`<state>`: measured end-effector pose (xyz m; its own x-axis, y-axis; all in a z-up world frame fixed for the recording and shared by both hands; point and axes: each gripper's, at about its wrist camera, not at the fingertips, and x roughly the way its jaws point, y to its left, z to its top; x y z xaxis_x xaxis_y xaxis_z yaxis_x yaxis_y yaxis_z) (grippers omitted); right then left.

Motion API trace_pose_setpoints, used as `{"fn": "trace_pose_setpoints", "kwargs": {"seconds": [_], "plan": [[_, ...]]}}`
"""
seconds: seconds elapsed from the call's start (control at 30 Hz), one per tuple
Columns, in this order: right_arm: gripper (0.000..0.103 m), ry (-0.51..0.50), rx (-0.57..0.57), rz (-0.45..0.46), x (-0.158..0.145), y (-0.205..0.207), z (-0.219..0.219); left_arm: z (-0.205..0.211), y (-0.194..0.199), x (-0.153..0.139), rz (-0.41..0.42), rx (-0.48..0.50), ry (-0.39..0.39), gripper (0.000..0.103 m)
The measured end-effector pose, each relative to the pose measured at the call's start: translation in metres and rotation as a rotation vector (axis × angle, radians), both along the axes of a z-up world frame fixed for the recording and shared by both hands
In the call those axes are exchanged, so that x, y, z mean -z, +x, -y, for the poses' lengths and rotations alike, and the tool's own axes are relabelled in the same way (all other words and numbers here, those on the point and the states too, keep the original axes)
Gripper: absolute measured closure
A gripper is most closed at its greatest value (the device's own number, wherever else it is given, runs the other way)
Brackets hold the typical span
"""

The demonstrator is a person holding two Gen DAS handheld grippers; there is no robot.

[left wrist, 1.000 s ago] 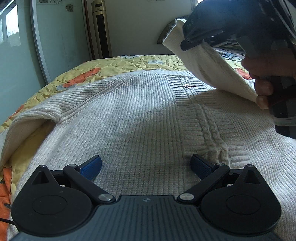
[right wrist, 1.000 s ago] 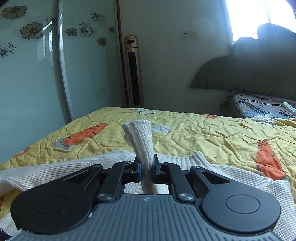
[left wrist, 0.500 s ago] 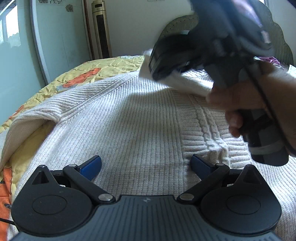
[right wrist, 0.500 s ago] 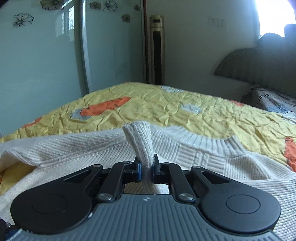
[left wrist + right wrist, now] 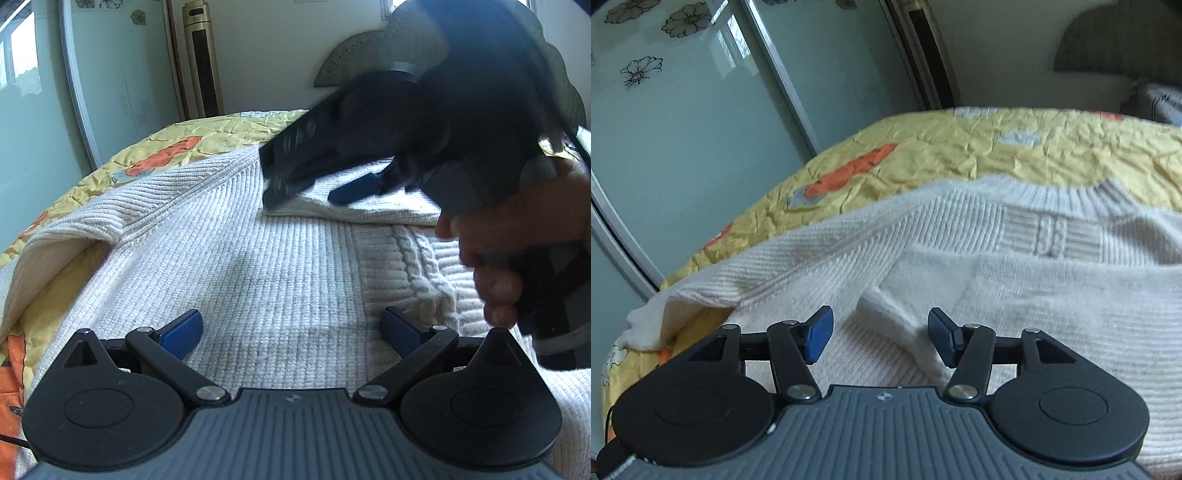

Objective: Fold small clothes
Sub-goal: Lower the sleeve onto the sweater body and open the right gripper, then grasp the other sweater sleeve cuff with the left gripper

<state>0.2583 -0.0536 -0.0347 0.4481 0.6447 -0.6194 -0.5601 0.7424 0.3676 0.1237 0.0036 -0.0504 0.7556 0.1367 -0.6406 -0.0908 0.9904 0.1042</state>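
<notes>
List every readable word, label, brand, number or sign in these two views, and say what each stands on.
No readable text in either view.
Small embossed emblem, not lettering, on the left gripper body.
The same emblem on the right gripper body.
Pale marks on the blurred right gripper body in the left view: too smeared to read.
The cream cable-knit sweater shows no label.

Flowered glass doors [image 5: 683,122], perhaps wardrobe.

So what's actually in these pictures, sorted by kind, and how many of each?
Sweater: 1, cream knit
Quilt: 1, yellow with orange carrots
Handheld grippers: 2, left gripper and right gripper, both with fingers spread
Tower fan: 1
Headboard: 1
Total: 6
</notes>
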Motion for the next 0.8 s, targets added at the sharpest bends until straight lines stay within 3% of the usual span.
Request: {"fn": "trace_pose_setpoints", "kwargs": {"seconds": [0.2,0.27,0.37,0.53,0.7,0.8], "plan": [[0.039,0.022,0.048,0.062,-0.016,-0.012,0.012,-0.012,-0.010,-0.008,-0.010,-0.020,-0.022,0.000],[0.033,0.005,0.061,0.096,-0.023,-0.019,0.019,-0.019,-0.020,-0.014,0.003,-0.052,-0.002,0.000],[0.029,-0.033,0.105,0.065,-0.024,-0.030,0.028,-0.037,-0.034,-0.025,0.051,-0.113,0.051,0.000],[0.027,0.084,0.007,0.031,-0.017,-0.077,0.021,-0.102,-0.044,-0.048,0.106,-0.326,0.033,0.000],[0.027,-0.007,-0.069,0.127,-0.014,-0.123,-0.005,-0.185,-0.063,-0.059,0.096,-0.590,-0.044,0.000],[0.026,-0.047,-0.093,0.175,-0.016,-0.138,-0.013,-0.238,-0.079,-0.053,0.063,-0.737,-0.158,0.000]]}}
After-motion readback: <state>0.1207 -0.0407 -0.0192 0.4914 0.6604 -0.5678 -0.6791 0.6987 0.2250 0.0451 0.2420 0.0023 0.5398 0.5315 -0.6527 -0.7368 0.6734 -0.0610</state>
